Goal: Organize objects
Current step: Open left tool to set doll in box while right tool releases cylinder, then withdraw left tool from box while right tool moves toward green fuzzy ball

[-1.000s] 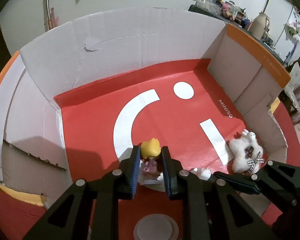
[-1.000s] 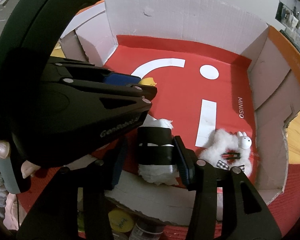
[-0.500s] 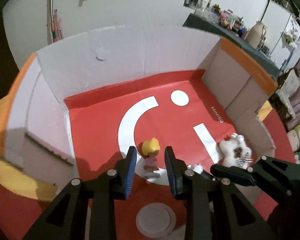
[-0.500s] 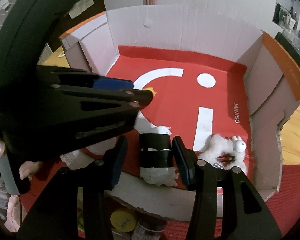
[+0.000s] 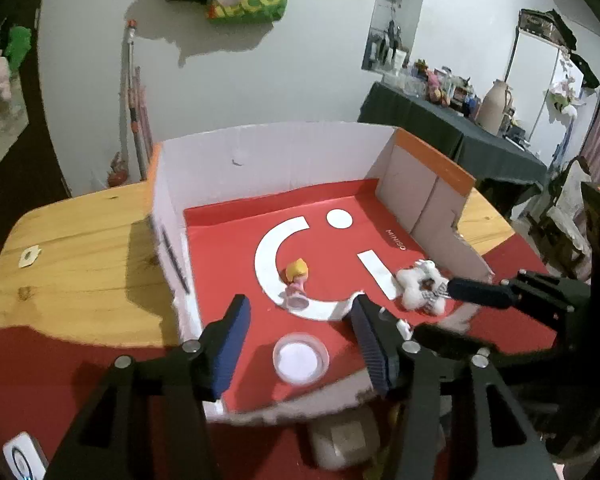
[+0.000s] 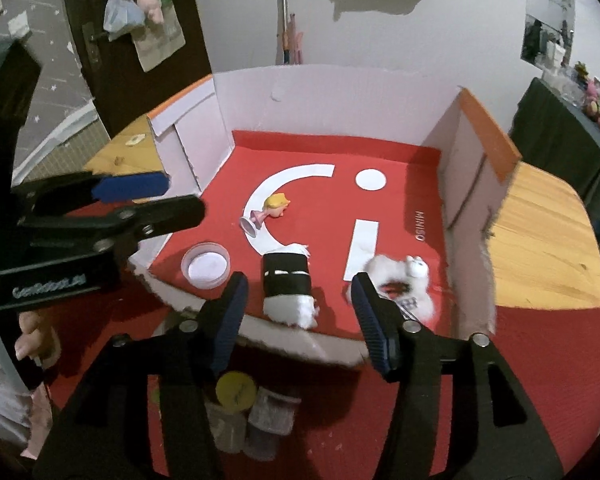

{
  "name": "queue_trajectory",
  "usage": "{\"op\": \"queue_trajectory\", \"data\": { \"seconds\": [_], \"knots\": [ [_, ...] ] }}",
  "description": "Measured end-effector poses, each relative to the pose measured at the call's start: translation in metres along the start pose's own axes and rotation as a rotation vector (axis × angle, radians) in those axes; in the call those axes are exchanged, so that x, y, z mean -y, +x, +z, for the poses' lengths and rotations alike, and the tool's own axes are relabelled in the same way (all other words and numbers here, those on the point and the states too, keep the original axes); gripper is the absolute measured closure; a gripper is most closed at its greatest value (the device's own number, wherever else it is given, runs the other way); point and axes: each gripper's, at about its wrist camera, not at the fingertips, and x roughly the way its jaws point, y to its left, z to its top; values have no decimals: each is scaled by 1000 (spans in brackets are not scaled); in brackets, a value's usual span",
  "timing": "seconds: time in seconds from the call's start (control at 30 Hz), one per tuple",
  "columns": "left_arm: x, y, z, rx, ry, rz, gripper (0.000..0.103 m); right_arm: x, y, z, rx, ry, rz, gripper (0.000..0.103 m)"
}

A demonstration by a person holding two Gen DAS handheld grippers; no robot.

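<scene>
1. The wooden tabletop (image 5: 80,248) carries a red mat (image 6: 540,360) and, on top of these, the cardboard box (image 5: 284,152), the landmark here: white walls, orange-edged flaps and a red floor printed with white shapes.
2. The left claw (image 5: 300,344) hangs above the box's near-left corner. Its jaws have just been opening and now stand apart with nothing between the pads.
3. The right claw (image 6: 296,320) hangs over the box's torn near wall. Its jaws have also just been opening, and its blue pads stand clear on either side of the roll below, touching nothing.
4. A white fluffy rabbit toy (image 6: 404,280) lies on the box floor in the near-right corner, close to the right wall.
5. A black-banded roll with white fluff at both ends (image 6: 288,284) rests on the box floor at the middle of the near wall.
6. A shallow round clear lid (image 5: 300,360) lies flat on the box floor toward the near-left corner.
7. A small figurine with yellow hair and a pink dress (image 5: 296,284) lies tipped on its side on the white arc printed mid-floor in the box, apart from both claws.
</scene>
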Motion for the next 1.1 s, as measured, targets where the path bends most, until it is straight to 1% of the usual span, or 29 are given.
{"op": "queue_trajectory", "data": {
  "seconds": [0.07, 0.13, 0.27, 0.37, 0.43, 0.47, 0.53, 0.67, 0.77, 0.87, 0.97, 1.03, 1.1],
  "knots": [
    [3, -10, -8, 28, 8, 16, 46, 0, -11, -4, 15, 2, -2, 49],
    [5, -19, -17, 45, 6, 16, 42, 0, -24, -9, 35, 4, -5, 49],
    [6, -33, -33, 70, -12, 10, 38, -1, -49, -18, 84, -3, -20, 39],
    [5, -43, -44, 80, -25, 12, 36, -3, -67, -24, 106, -15, -32, 38],
    [5, -49, -51, 91, -30, 16, 32, -3, -76, -27, 113, -23, -39, 35],
    [5, -52, -54, 99, -31, 23, 31, -4, -79, -29, 117, -27, -46, 32],
    [6, -58, -62, 117, -31, 38, 28, -5, -86, -35, 132, -32, -65, 31],
    [7, -65, -77, 124, -42, 39, 24, -5, -90, -48, 140, -11, -56, 31],
    [9, -66, -89, 122, -46, 44, 21, -5, -89, -60, 145, 8, -54, 26],
    [12, -67, -100, 119, -42, 59, 18, -6, -86, -72, 146, 19, -60, 25],
    [14, -64, -110, 106, -44, 48, 17, -5, -79, -84, 137, 49, -45, 24],
    [16, -61, -117, 92, -44, 43, 14, -3, -74, -93, 131, 67, -48, 24],
    [18, -57, -122, 81, -42, 39, 14, -1, -69, -101, 124, 83, -53, 24]
  ]
}}
